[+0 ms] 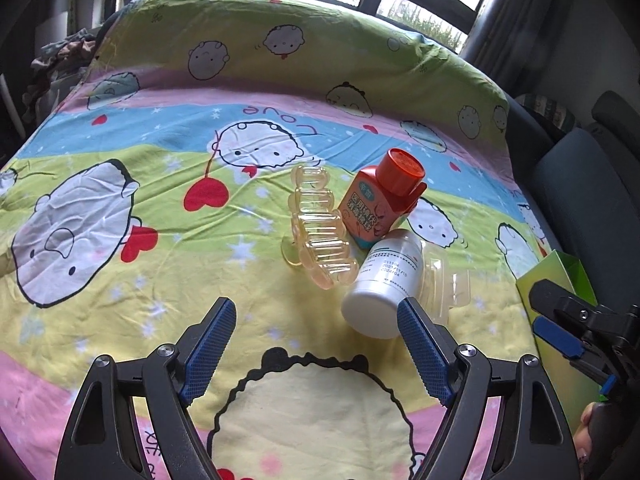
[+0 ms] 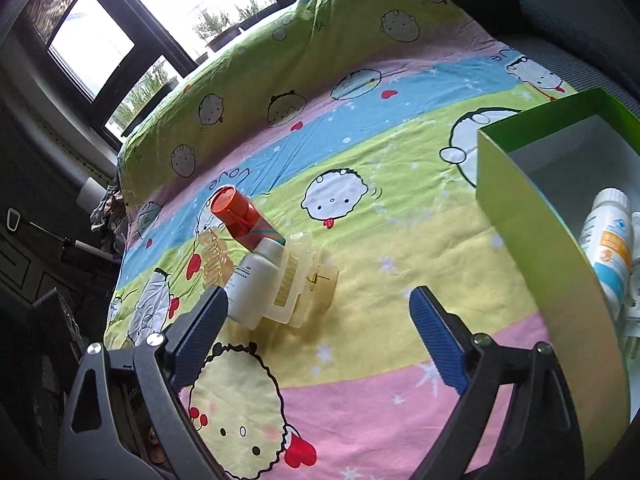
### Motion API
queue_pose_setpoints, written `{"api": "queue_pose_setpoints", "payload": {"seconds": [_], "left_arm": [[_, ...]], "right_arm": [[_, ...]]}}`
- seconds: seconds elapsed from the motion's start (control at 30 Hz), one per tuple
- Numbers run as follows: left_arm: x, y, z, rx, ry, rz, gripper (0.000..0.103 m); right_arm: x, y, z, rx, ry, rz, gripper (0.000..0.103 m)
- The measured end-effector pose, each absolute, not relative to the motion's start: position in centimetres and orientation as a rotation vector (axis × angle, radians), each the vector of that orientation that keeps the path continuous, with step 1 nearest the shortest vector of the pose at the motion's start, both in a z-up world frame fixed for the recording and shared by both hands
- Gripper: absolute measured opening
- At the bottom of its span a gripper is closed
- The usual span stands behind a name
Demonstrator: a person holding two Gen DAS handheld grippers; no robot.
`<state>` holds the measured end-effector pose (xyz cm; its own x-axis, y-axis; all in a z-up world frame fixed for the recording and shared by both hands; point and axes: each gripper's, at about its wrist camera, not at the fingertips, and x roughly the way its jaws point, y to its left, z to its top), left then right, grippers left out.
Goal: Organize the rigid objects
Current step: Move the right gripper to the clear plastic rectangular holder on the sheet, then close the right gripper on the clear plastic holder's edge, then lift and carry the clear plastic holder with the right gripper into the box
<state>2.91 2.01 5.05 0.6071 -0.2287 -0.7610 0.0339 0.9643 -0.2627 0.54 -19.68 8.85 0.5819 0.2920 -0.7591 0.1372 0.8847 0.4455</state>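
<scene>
On the cartoon-print sheet lie an orange bottle with an orange cap (image 1: 382, 196) (image 2: 244, 216), a white bottle (image 1: 384, 284) (image 2: 256, 276), a yellow hair claw clip (image 1: 320, 228) (image 2: 214, 260) and a clear yellowish plastic piece (image 1: 440, 284) (image 2: 300, 284), all close together. My left gripper (image 1: 316, 344) is open and empty, just short of the white bottle. My right gripper (image 2: 316, 320) is open and empty, near the same cluster; it also shows at the right edge of the left wrist view (image 1: 572, 320). A green box (image 2: 532, 216) (image 1: 556, 280) holds a white, blue and orange bottle (image 2: 608, 248).
The sheet (image 1: 160, 240) covers a raised surface in front of windows. A dark seat (image 1: 588, 184) stands to the right, beyond the green box. Crumpled cloth (image 1: 60, 64) lies at the far left edge.
</scene>
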Motion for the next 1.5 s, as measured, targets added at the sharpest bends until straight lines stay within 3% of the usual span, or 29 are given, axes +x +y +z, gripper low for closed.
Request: {"api": "queue_pose_setpoints", "payload": {"seconds": [0.27, 0.6, 0.67, 1.5], "left_arm": [[2.9, 2.3, 4.9, -0.206, 0.908, -0.098, 0.083], [2.9, 2.5, 5.1, -0.217, 0.908, -0.101, 0.083], [2.8, 2.4, 5.1, -0.209, 0.909, -0.104, 0.083], [2.0, -1.5, 5.2, -0.223, 0.953, -0.28, 0.083]], "right_arm": [[4.7, -17.2, 5.7, 0.45, 1.051, 0.074, 0.059], [6.0, -16.1, 4.8, 0.407, 1.051, 0.067, 0.041], [6.0, -16.2, 4.9, 0.399, 1.055, 0.056, 0.021], [0.5, -20.4, 5.3, 0.473, 1.127, 0.082, 0.023]]}}
